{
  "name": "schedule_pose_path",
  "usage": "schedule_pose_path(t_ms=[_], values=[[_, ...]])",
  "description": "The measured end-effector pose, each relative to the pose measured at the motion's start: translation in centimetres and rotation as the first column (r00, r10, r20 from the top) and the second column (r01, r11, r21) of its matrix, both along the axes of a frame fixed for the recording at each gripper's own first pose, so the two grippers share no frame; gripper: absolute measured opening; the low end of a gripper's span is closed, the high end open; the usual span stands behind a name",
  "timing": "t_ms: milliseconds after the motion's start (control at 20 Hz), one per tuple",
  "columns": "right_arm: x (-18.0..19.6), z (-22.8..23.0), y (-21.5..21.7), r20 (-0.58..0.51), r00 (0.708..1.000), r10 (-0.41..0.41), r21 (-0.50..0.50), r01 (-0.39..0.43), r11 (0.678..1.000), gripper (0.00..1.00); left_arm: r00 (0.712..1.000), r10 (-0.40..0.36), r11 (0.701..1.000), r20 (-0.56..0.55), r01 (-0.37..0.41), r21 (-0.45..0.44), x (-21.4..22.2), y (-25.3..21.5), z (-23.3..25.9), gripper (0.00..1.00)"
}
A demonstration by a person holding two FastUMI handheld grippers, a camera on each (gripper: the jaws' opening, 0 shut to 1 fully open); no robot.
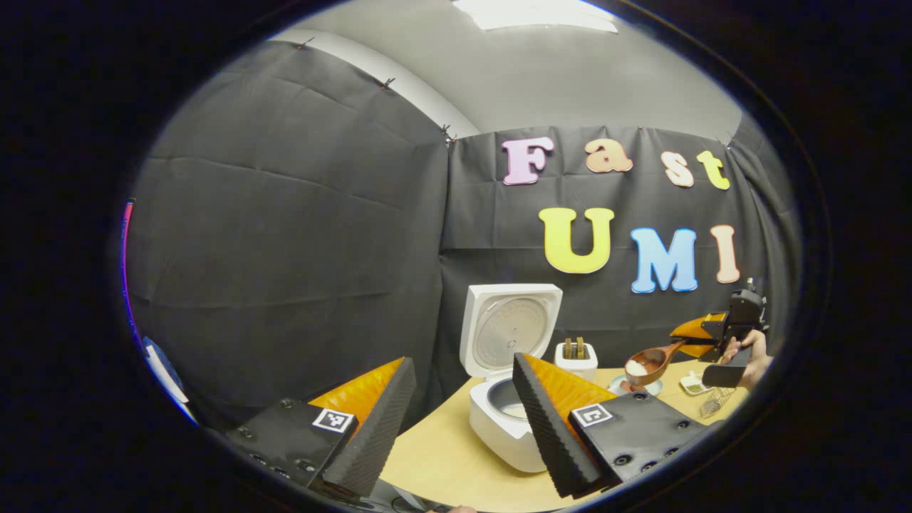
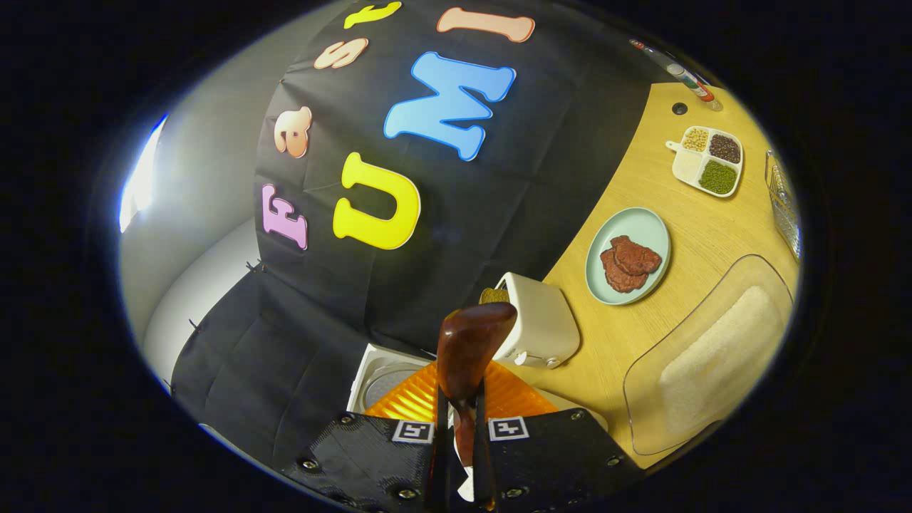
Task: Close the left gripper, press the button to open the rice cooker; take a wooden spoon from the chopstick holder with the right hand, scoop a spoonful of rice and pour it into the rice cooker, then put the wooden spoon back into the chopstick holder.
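Right tool clamps wooden spoon | bowl's inside hidden

One rice cooker, lid raised, at the worktop's left end. One chopstick holder along the back edge, with two handles visible in it. One wooden spoon, carrying one heap of rice. One round plate bearing two dark patties. One divided dish with four compartments, toward the far right corner. One clear tub of rice at the front edge. Two grippers: left gripper and right gripper, two fingers each.
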State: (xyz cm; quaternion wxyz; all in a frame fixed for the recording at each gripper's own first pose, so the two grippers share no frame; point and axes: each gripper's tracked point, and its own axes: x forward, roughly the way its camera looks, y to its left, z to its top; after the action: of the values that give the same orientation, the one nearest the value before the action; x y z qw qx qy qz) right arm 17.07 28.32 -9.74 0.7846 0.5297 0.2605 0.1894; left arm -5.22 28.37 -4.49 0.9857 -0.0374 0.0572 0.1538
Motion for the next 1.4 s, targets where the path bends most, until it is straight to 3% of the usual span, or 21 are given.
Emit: schedule_pose_path(t_ms=[150,350,400,950,1000,1150,1400], values=[[0.4,0.3,2.4,0.018,0.999,0.027,-0.015,-0.027,1.0,0.13,1.0,0.029,1.0,-0.006,-0.029,-0.003,-0.9,1.0,-0.3,0.89],[0.8,0.3,5.6,0.027,0.998,0.063,-0.037,-0.062,0.997,0.13,0.998,0.068,0.998,-0.016,-0.068,-0.006,-2.0,2.5,-0.8,1.0],[0.8,0.2,6.5,0.03,0.997,0.074,-0.044,-0.073,0.996,0.13,0.997,0.079,0.997,-0.019,-0.079,-0.007,-2.2,2.9,-0.9,0.89],[1.6,-2.4,16.4,0.065,0.979,0.195,-0.223,-0.176,0.959,0.13,0.977,0.204,0.979,-0.061,-0.204,-0.001,-6.1,7.3,-2.2,0.89],[1.7,-2.7,17.3,0.07,0.976,0.206,-0.247,-0.183,0.951,0.13,0.975,0.213,0.977,-0.065,-0.213,0.002,-6.5,7.6,-2.4,0.95],[2.1,-3.8,19.6,0.092,0.963,0.253,-0.348,-0.207,0.914,0.13,0.969,0.235,0.972,-0.072,-0.236,0.004,-7.1,8.4,-2.8,0.95],[2.2,-6.4,22.0,0.097,0.935,0.342,-0.53,-0.242,0.813,0.13,0.963,0.258,0.966,-0.078,-0.259,-0.003,-7.2,9.1,-3.1,0.92]])
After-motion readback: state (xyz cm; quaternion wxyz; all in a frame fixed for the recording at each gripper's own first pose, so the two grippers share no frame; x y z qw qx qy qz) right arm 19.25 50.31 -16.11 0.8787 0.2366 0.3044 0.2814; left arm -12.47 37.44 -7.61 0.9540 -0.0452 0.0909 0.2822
